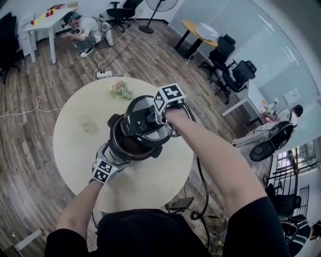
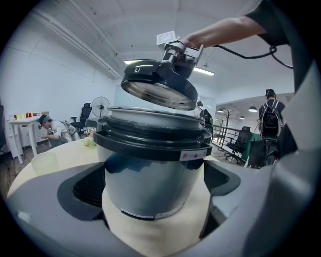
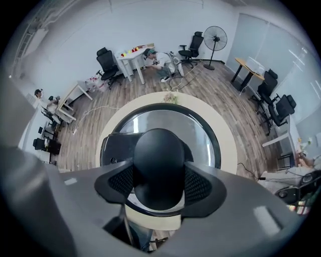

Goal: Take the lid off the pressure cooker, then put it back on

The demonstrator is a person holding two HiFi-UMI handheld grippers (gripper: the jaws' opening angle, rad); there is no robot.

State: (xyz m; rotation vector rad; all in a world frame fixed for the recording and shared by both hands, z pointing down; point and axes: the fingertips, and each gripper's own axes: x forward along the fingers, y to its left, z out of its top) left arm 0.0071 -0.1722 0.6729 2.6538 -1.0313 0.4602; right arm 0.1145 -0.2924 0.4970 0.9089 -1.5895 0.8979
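- Nearby on the round table (image 1: 150, 185): small bunch of flowers (image 1: 120, 90) at 11 o'clock of the pressure cooker (image 2: 150, 170), clear cup (image 1: 89, 123) at 9 o'clock, both apart from it.
- Farther off on the wooden floor (image 1: 30, 150): crouching person (image 1: 85, 31) by a white desk (image 1: 42, 22) at 11 o'clock, standing fan (image 1: 160, 6) at 12, office chairs (image 1: 241, 73) at 1 to 2, second person (image 1: 297, 111) at 3.
- Partly covering the open pot mouth from above: lid (image 1: 140, 113), lifted clear of the rim, tilted, over the 1 o'clock side.
- Count: one cooker, one lid, one table, one cup, one fan, two grippers, two people in the head view.
- Right gripper (image 3: 159, 175): points steeply down, pads pinching the lid's black knob (image 3: 159, 155) from both sides; bare forearm (image 1: 215, 150) reaching in from 5 o'clock.
- Left gripper (image 2: 154, 183): low and near level at the cooker's 7 o'clock, jaws spread wide, pads pressed on the body's two sides; left forearm (image 1: 83, 206) coming in from 6 o'clock.
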